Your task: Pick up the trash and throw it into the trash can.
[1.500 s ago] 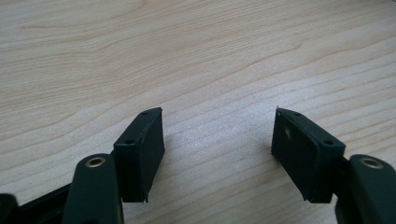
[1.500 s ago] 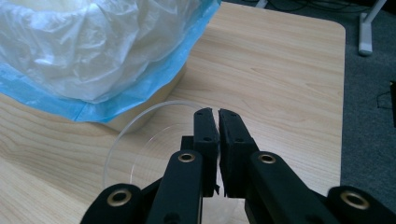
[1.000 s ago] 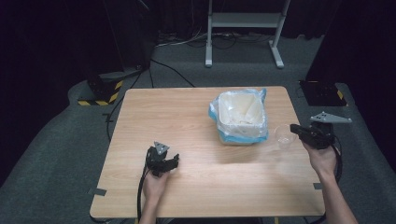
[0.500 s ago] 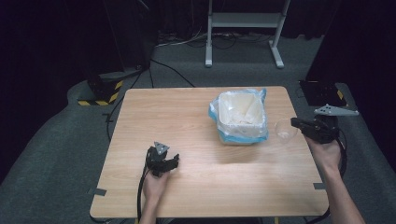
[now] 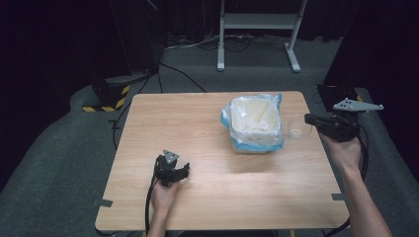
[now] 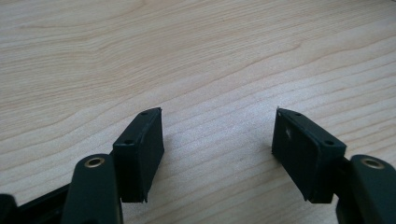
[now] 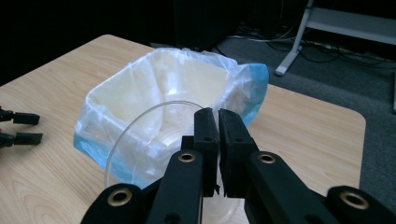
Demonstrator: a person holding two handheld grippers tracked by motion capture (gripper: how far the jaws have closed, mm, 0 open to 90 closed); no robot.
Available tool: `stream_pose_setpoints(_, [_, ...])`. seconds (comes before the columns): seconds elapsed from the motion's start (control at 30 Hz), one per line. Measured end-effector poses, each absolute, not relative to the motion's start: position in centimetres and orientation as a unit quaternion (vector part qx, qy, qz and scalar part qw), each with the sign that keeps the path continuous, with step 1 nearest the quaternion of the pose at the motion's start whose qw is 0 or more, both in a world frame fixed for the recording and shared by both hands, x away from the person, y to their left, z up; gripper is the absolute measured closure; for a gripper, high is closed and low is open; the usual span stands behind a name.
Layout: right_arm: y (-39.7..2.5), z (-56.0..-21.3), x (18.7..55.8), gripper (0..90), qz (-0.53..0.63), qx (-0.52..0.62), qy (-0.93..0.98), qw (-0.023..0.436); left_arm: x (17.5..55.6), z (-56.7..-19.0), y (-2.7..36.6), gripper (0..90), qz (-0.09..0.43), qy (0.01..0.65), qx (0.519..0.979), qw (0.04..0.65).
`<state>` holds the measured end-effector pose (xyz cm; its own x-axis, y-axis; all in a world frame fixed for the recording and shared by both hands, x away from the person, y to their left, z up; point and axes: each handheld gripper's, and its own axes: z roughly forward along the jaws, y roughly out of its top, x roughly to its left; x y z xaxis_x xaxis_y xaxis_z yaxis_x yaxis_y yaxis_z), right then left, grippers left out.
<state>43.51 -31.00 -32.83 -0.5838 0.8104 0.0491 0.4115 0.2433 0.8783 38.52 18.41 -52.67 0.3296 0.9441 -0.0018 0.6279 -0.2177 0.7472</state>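
A clear plastic cup (image 5: 296,128) hangs in the air just right of a white bin lined with a blue-edged plastic bag (image 5: 254,123). My right gripper (image 5: 311,120) is shut on the cup's rim and holds it tilted beside the bin. In the right gripper view the cup (image 7: 140,140) sits in front of the bin (image 7: 173,93) with the jaws pinched on its rim (image 7: 218,126). My left gripper (image 5: 185,170) rests low over the wooden table (image 5: 188,123) at the front left; its jaws (image 6: 217,140) stand open over bare wood.
The table's right edge lies under my right hand. A dark box (image 5: 333,96) sits on the floor past the right corner. A yellow-black striped block (image 5: 106,98) and cables lie on the grey carpet at the left, a metal stand (image 5: 257,29) behind.
My right gripper has lifted the cup off the table and carried it up toward the bin's right side. The left gripper has stayed put.
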Motion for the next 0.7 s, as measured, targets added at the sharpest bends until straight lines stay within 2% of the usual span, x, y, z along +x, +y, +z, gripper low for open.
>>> stream_pose_setpoints(0.7, [-28.5, -30.6, 45.5, 86.5, 0.485, 0.378, 0.761, 0.206, 38.5, -52.7, 18.4, 33.6, 0.236, 0.528, 0.744, 0.334])
